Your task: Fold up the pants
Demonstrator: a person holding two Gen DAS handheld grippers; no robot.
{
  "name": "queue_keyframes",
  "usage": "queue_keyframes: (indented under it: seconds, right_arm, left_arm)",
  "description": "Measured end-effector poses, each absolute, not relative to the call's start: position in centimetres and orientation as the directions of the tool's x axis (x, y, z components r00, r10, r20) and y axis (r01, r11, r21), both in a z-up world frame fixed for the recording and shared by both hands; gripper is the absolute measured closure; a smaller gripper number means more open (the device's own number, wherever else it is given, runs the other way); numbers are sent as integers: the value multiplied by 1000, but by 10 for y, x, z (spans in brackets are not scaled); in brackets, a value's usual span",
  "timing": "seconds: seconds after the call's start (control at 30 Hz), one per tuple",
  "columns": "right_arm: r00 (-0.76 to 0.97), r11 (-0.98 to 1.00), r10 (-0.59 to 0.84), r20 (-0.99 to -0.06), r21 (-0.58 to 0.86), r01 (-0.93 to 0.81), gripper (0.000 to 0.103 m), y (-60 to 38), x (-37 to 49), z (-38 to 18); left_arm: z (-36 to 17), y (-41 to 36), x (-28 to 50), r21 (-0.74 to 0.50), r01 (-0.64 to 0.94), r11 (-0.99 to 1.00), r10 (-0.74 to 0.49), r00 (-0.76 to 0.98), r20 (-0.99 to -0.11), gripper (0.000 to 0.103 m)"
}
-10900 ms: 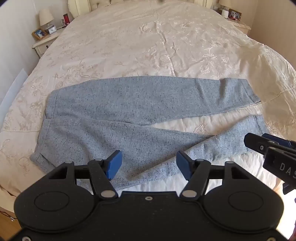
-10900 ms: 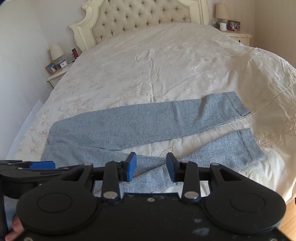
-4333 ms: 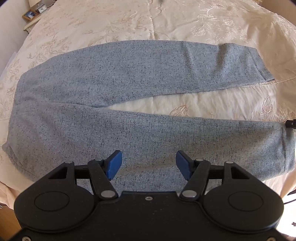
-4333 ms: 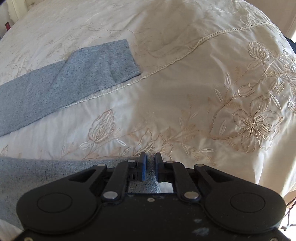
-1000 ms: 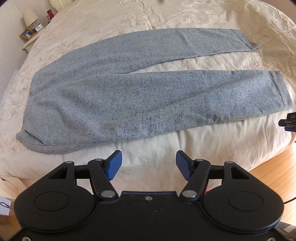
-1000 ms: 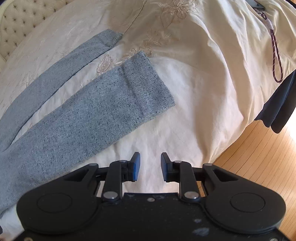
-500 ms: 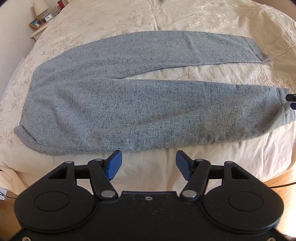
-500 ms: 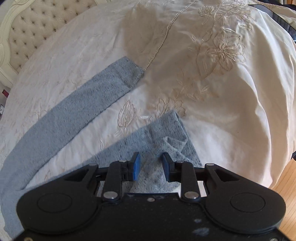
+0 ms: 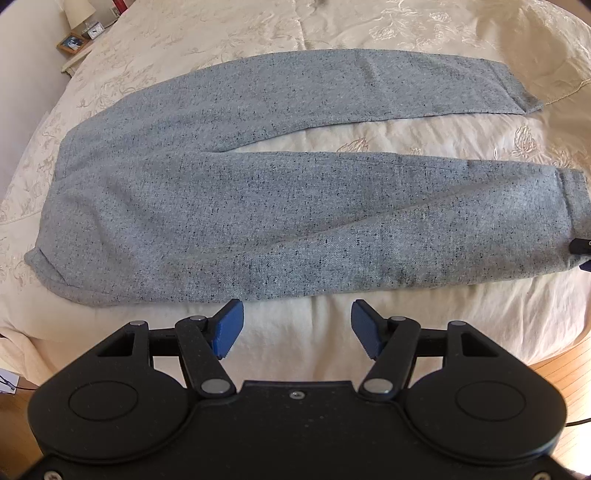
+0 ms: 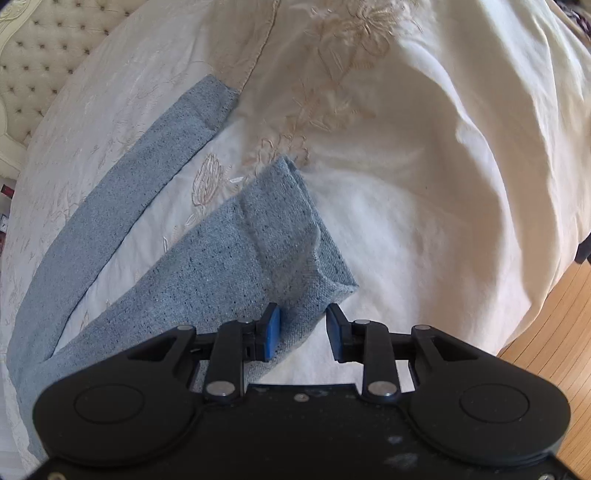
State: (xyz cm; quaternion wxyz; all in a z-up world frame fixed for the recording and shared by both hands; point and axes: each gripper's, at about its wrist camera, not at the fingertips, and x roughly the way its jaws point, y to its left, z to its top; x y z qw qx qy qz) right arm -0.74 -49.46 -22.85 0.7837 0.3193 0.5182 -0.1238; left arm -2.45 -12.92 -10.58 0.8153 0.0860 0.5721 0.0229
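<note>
Cream embroidered bedspread (image 9: 295,22) is covering the bed, and we are viewing it from both wrist cameras. Grey speckled sweatpants (image 9: 236,206) are lying flat across it, waistband toward our left, the two legs running rightward and spreading apart into a narrow V. Beyond the bed's far left corner, a nightstand (image 9: 75,48) is carrying a framed photo and a small clock; in the right wrist view a tufted headboard (image 10: 40,51) is showing at upper left and wooden flooring (image 10: 554,332) at lower right.

We are holding the left gripper (image 9: 295,325) just off the near edge of the pants, over bare bedspread, its blue pads (image 9: 227,328) spread wide and gripping nothing. We are holding the right gripper (image 10: 302,328) at the cuff of the near leg (image 10: 295,236), its jaws parted with the cuff's near corner lying between them; the fabric there is rumpling slightly. Whether either pad is touching the cloth, we cannot tell.
</note>
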Motion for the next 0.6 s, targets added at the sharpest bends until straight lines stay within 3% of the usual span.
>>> queue_keyframes:
  seconds: [0.1, 0.13, 0.17, 0.6]
  right_arm:
    - [437, 745, 163, -885, 401, 533, 76, -495, -11, -237]
    - [459, 732, 178, -871, 429, 530, 82, -495, -13, -238]
    - [474, 723, 192, -859, 450, 524, 96, -496, -14, -237]
    - [477, 799, 137, -868, 381, 464, 97, -493, -39, -186]
  left_arm:
    - [-107, -130, -24, 176, 59, 983, 146, 339, -929, 35]
    - [-107, -129, -24, 177, 57, 983, 148, 340, -929, 35]
    - [-106, -126, -25, 176, 54, 983, 147, 344, -927, 35]
    - [-118, -18, -31, 202, -253, 946, 277, 306, -911, 35]
